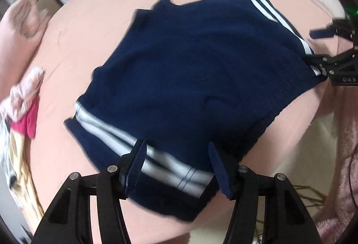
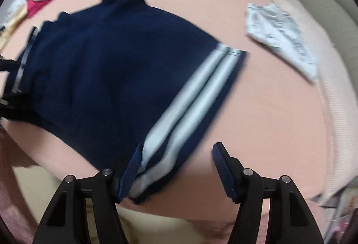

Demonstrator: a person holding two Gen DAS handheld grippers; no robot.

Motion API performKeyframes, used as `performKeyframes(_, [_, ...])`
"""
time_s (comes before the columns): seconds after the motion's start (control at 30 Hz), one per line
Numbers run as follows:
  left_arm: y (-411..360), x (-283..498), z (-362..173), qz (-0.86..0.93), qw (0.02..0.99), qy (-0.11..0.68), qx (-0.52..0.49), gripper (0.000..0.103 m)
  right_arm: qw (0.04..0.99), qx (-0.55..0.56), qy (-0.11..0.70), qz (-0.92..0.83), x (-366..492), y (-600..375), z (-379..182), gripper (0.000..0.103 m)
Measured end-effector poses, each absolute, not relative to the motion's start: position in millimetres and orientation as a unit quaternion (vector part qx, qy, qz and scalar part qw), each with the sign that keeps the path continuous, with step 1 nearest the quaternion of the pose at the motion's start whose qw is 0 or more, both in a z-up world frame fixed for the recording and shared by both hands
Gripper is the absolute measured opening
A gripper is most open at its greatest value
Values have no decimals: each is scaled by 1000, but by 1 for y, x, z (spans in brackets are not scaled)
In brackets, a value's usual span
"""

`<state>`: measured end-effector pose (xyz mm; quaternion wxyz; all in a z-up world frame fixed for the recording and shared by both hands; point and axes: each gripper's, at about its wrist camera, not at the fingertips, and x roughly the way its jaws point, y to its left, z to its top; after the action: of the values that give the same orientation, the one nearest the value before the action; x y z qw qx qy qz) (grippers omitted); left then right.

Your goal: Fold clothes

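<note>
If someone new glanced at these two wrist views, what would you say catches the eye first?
The navy shorts with white side stripes dominate, spread across the middle of the peach bed sheet. Both open grippers stand at its near striped corners, the left gripper and the right gripper. A folded white patterned garment lies farther back, and a pink clothes pile sits at the left.

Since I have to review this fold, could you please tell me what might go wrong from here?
1. Both the left gripper and the right gripper are open around the edges of the navy shorts; closing could catch only one layer, or the sheet.
2. The shorts lie near the bed's edge; a pull could drag them off.
3. The folded white garment lies close by and could be disturbed.
</note>
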<state>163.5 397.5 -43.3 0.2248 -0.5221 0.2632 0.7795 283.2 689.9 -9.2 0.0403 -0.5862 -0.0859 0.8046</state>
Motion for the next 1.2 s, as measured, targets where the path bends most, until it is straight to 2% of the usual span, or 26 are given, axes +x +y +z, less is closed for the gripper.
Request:
performKeyframes(0.17, [367, 150, -61, 769, 161, 281, -551, 55, -21, -543, 8, 840, 286, 685, 23, 66])
performKeyframes(0.23, [352, 149, -77, 750, 135, 299, -574, 58, -41, -556, -4, 830, 279, 668, 13, 66])
performKeyframes(0.33, [330, 146, -65, 754, 144, 250, -590, 58, -40, -589, -46, 806, 275, 655, -5, 66])
performKeyframes(0.5, [349, 138, -49, 781, 188, 229, -549, 57, -49, -549, 12, 834, 276, 669, 28, 66])
performKeyframes(0.57, [364, 135, -57, 775, 215, 227, -549, 57, -28, -538, 15, 842, 269, 672, 28, 66])
performKeyframes(0.63, [366, 135, -73, 756, 214, 238, -571, 59, -7, -586, -6, 810, 271, 668, 7, 66])
performKeyframes(0.73, [352, 134, -72, 747, 208, 227, -589, 61, -18, -585, 1, 811, 296, 682, 9, 66])
performKeyframes(0.9, [351, 112, -50, 778, 224, 201, -552, 60, 14, -563, 114, 818, 307, 732, 31, 66])
performKeyframes(1.03, [367, 97, -63, 769, 228, 202, -562, 60, 39, -548, 199, 811, 285, 755, 23, 66])
performKeyframes(1.1, [365, 98, -70, 767, 216, 224, -561, 60, 44, -563, 212, 798, 286, 758, 2, 69])
performKeyframes(1.2, [349, 95, -72, 769, 206, 211, -567, 60, 37, -546, 210, 810, 289, 751, 6, 69])
